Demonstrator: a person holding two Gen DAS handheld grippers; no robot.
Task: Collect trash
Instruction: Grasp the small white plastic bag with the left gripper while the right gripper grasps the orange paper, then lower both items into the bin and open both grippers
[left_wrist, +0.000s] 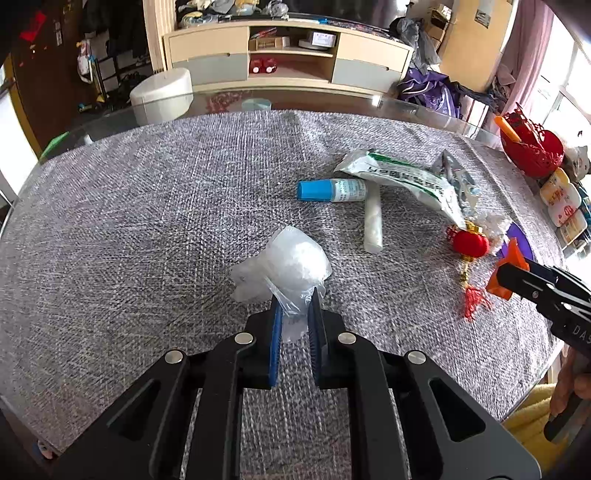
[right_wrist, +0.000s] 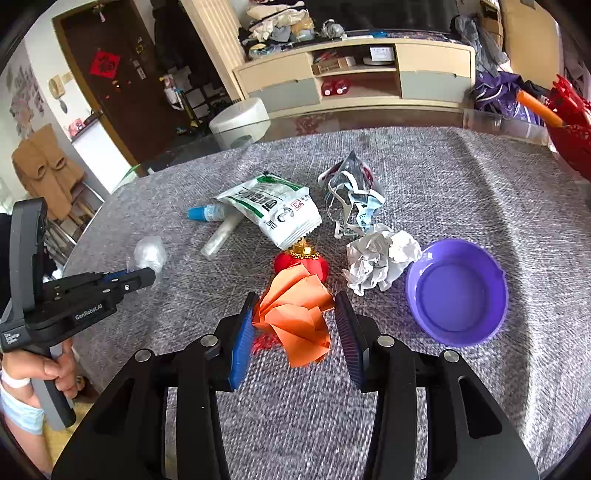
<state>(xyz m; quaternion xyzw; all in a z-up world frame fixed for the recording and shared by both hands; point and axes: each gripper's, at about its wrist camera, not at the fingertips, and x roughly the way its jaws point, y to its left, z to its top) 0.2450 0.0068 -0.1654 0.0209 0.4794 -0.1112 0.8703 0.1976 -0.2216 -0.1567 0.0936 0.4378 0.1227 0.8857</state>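
left gripper (left_wrist: 294, 308): fingers sitting nearly closed, pinching the tail of a clear plastic bag (left_wrist: 284, 267); the bag's bulk is bulging out past the fingertips and resting on the grey cloth (left_wrist: 147, 221).
right gripper (right_wrist: 295, 306): fingers standing partly open, bracketing a crumpled orange paper (right_wrist: 299, 317); left pad (right_wrist: 243, 339) is touching the paper's edge, right pad (right_wrist: 349, 339) is touching or just off the other edge, can't tell which. Can't tell if the paper is lifting off the cloth.
red lantern (right_wrist: 303, 260): lying just beyond the orange paper, partly hiding behind it; gold cap pointing at the white packet.
white packet (right_wrist: 273, 208): lying mid-table, green stripe up, overlapping a blue-capped bottle (right_wrist: 207, 213) and a clear tube (right_wrist: 221, 234).
face masks (right_wrist: 352, 199): piling up in a tangle right of the packet.
white paper wad (right_wrist: 380, 260): sitting between the masks and the purple bowl (right_wrist: 458, 295), touching the bowl's rim.
purple bowl: sitting upright, right of the right gripper, nothing showing inside.
red basket (left_wrist: 532, 147): sitting at the far right table edge.
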